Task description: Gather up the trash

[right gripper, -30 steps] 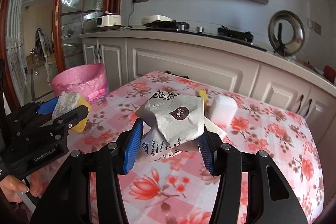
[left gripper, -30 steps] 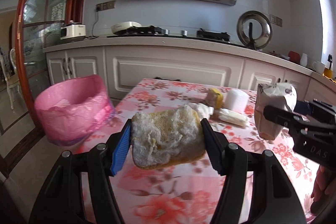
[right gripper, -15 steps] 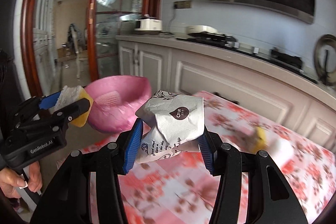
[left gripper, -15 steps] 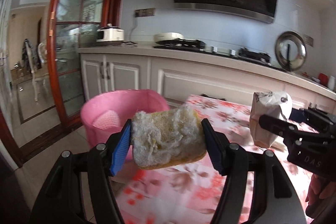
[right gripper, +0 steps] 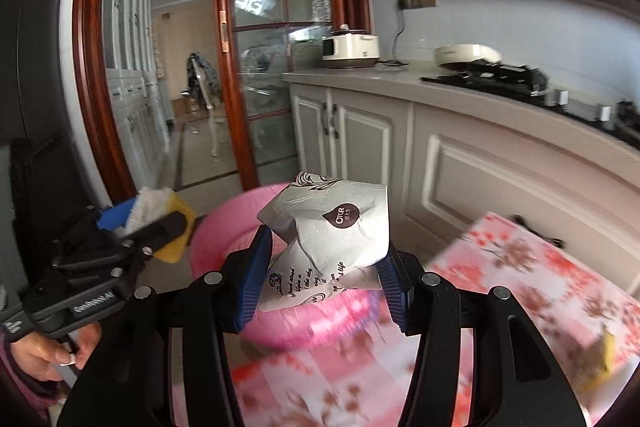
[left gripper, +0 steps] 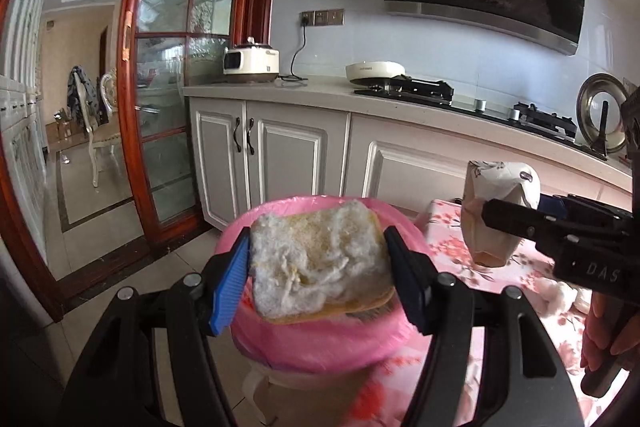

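My left gripper is shut on a worn yellow sponge with a white fuzzy face and holds it over the pink-lined trash bin. My right gripper is shut on a crumpled white paper bag with dark print, in front of the same bin. The right gripper with the bag shows at the right of the left wrist view. The left gripper with the sponge shows at the left of the right wrist view, beside the bin.
The table with a pink floral cloth lies right of the bin; a yellow item lies on it. White cabinets with a counter run behind. A red-framed glass door stands at left.
Both grippers swung left from over the table toward the bin, each holding its item. The sponge now hangs over the bin's opening.
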`<state>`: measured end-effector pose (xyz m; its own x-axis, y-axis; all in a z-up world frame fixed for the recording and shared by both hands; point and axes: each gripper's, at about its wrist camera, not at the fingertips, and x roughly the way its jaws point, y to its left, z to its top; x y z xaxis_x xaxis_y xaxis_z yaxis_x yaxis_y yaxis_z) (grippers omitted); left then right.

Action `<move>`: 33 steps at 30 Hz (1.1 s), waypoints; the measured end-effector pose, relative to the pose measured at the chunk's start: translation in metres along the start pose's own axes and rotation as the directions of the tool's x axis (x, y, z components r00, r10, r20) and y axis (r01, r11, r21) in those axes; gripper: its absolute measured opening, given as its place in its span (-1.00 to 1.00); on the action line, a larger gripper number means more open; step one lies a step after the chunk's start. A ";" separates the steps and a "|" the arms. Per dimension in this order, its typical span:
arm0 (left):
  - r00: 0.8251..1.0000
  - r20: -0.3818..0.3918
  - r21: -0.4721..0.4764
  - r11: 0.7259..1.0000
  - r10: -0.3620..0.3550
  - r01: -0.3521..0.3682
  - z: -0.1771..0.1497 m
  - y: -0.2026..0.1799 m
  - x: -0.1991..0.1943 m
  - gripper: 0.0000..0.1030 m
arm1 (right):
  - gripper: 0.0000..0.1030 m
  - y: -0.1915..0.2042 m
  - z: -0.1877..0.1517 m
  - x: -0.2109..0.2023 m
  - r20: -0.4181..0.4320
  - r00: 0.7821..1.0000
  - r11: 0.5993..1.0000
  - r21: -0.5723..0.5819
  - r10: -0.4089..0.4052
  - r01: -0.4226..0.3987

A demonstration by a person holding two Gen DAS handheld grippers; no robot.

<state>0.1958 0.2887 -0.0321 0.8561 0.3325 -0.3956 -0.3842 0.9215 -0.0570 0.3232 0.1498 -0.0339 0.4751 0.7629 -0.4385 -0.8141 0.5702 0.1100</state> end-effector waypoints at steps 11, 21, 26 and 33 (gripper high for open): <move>0.997 -0.078 -0.044 0.999 0.020 -0.024 -0.001 0.048 0.089 0.55 | 0.30 -0.019 0.019 0.093 -0.058 0.990 0.992 0.043 0.125 -0.123; 0.990 -0.107 -0.051 0.994 0.087 -0.093 -0.025 0.059 0.079 0.69 | 0.35 -0.036 0.000 0.056 -0.028 0.999 0.997 0.071 0.038 -0.036; 0.991 -0.075 -0.032 0.993 0.108 -0.111 -0.035 0.035 0.042 0.91 | 0.35 -0.037 -0.027 0.020 -0.058 0.998 0.996 0.073 -0.040 0.044; 0.998 -0.052 0.049 0.998 0.039 -0.036 -0.058 -0.029 -0.004 0.91 | 0.36 -0.050 -0.081 -0.048 -0.088 0.984 0.981 0.100 -0.156 0.165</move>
<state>0.1839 0.2489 -0.0821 0.8217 0.3571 -0.4443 -0.3976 0.9175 0.0021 0.3141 0.0602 -0.0902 0.5649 0.6347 -0.5272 -0.6875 0.7154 0.1246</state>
